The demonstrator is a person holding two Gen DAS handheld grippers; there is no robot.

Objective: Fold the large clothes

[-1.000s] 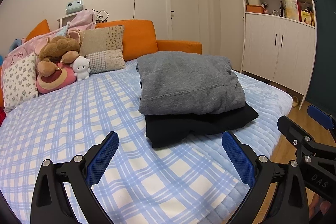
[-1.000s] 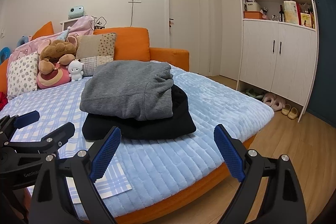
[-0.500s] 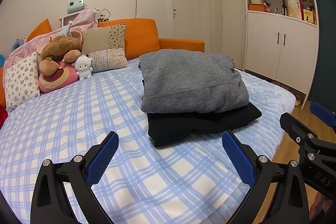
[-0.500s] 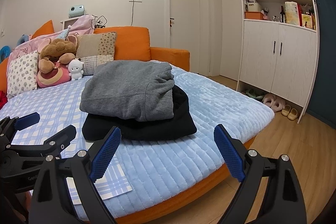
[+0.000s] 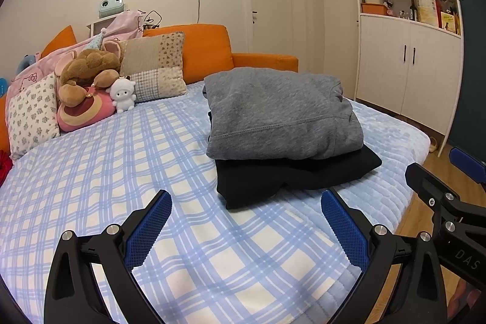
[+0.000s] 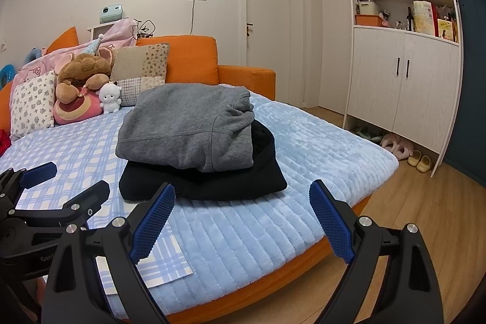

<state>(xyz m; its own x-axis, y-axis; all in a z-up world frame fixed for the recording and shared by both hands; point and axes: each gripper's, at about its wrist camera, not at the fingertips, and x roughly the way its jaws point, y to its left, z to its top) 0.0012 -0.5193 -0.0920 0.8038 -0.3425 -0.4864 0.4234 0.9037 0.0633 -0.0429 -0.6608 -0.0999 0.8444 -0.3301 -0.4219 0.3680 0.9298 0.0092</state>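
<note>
One folded garment (image 5: 282,114) is lying on another (image 5: 291,178) on the bed (image 5: 91,178); behind this stack, to its left, pillows (image 5: 152,69) are leaning.

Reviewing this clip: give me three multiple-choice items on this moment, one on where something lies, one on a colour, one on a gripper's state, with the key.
1. Where does the grey folded garment lie?
A. On the floor
B. On the black folded garment
C. On the pillows

2. What colour is the headboard?
A. Orange
B. Green
C. White

3. How do the left gripper and right gripper stand?
A. Both shut on cloth
B. One open, one shut
C. Both open, holding nothing

Key: 1 B, black cloth shows beneath the grey stack in both views; 2 A, orange padding rises behind the pillows; 3 C, blue pads are spread apart over the bed.
</note>
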